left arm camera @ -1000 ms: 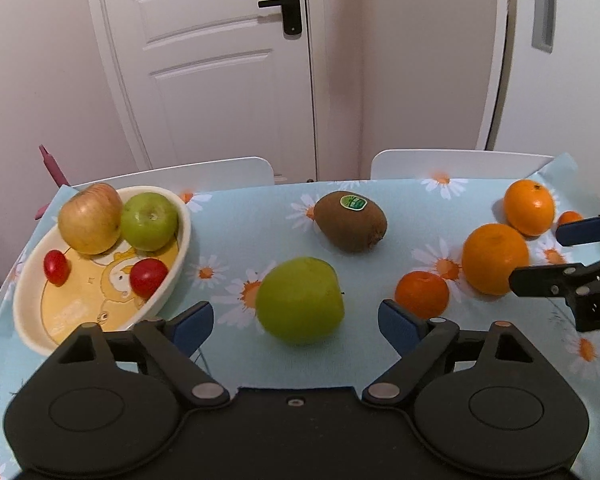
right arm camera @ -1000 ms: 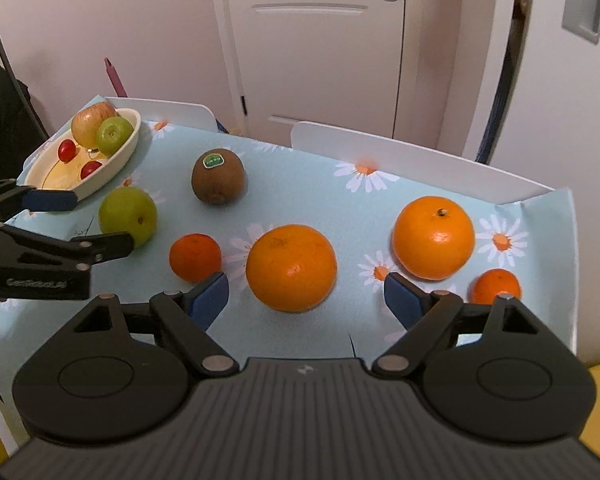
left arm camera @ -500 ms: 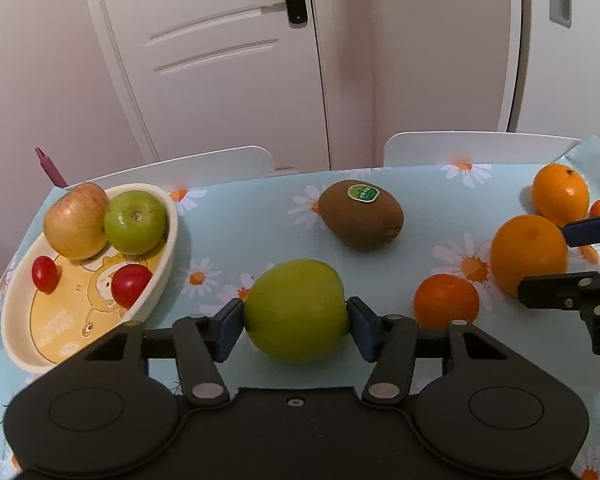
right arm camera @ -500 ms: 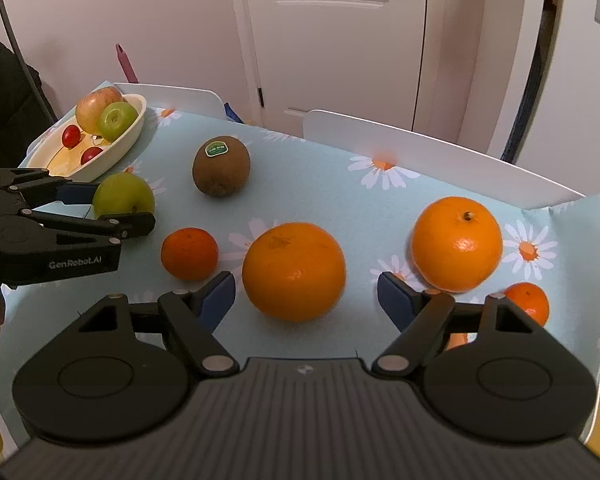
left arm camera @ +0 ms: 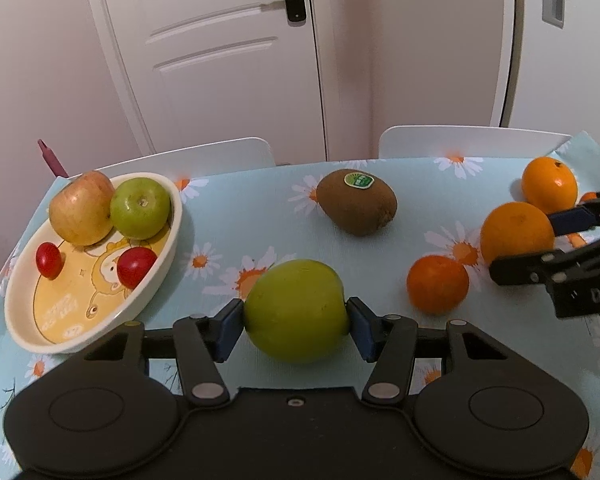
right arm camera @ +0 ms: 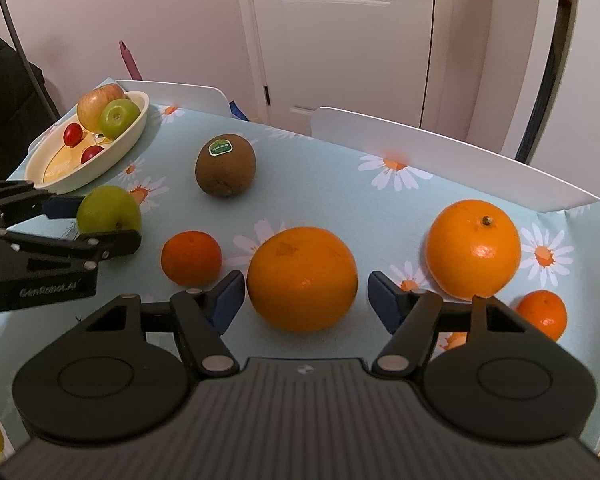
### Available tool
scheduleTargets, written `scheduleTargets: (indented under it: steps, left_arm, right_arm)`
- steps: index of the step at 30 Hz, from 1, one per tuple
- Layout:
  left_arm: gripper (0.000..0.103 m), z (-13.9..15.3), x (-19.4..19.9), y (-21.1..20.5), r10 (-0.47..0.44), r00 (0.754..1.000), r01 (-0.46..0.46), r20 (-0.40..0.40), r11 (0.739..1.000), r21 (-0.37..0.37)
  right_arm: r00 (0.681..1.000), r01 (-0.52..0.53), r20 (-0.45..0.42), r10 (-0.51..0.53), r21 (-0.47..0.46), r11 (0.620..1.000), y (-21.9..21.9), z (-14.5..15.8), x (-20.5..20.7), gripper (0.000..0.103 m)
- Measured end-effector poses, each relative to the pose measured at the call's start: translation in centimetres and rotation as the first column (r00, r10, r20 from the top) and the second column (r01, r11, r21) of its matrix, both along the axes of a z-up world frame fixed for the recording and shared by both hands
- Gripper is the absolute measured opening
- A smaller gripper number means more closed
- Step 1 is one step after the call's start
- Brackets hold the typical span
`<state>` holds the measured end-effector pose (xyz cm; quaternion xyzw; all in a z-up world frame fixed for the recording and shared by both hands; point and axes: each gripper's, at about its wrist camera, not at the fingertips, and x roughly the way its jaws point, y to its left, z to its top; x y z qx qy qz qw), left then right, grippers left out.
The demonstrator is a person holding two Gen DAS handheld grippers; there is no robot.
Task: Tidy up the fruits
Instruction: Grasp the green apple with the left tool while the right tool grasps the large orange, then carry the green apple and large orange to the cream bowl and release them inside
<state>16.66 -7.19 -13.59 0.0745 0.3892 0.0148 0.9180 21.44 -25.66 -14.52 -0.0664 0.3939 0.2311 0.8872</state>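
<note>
My left gripper (left arm camera: 296,326) is shut on a green apple (left arm camera: 296,310), also seen in the right wrist view (right arm camera: 108,210), held just above the daisy tablecloth. A cream oval bowl (left arm camera: 162,264) at the left holds a red-yellow apple (left arm camera: 82,214), a green apple (left arm camera: 140,208) and two small red fruits. My right gripper (right arm camera: 306,302) is open around a large orange (right arm camera: 302,278), with small gaps between its pads and the fruit. A kiwi (left arm camera: 356,208) lies in the middle.
A small tangerine (right arm camera: 191,257) lies left of the large orange. A second orange (right arm camera: 474,248) and another tangerine (right arm camera: 542,314) lie at the right near the table edge. Two white chair backs (left arm camera: 460,146) stand behind the table, before a white door.
My left gripper closed on the green apple and lifted it slightly. My right gripper moved forward so its open jaws now flank the large orange.
</note>
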Motion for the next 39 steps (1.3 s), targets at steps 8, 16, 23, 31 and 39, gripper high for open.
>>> scheduleTargets:
  steps: [8,16,23,31,39]
  left_arm:
    - [0.06,0.1,-1.1,0.0,0.007,1.0,-0.007,-0.003,1.0,-0.004]
    - [0.06,0.7,-1.8,0.4,0.021,1.0,-0.021,0.002,1.0,-0.014]
    - [0.06,2.1,-3.3,1.0,0.046,0.999,-0.045,0.014,0.999,-0.018]
    - [0.06,5.3,-5.5,2.3,0.079,0.996,-0.077,0.051,0.997,-0.026]
    - [0.06,8.7,-7.5,5.2,0.081,0.992,-0.08,0.094,0.997,-0.022]
  right_arm:
    - [1.0,-0.006,0.006,0.006,0.001,1.0,0.3,-0.1,0.2,0.074]
    - [1.0,-0.014,0.007,0.014,-0.012,1.0,0.4,0.3,-0.1,0.074]
    - [0.999,-0.025,0.029,0.026,-0.006,1.0,0.8,1.9,-1.2,0.073]
    - [0.998,-0.039,0.059,0.038,0.006,0.999,2.2,4.9,-3.4,0.073]
    - [0.997,-0.043,0.065,0.042,0.021,0.999,5.6,7.6,-5.5,0.073]
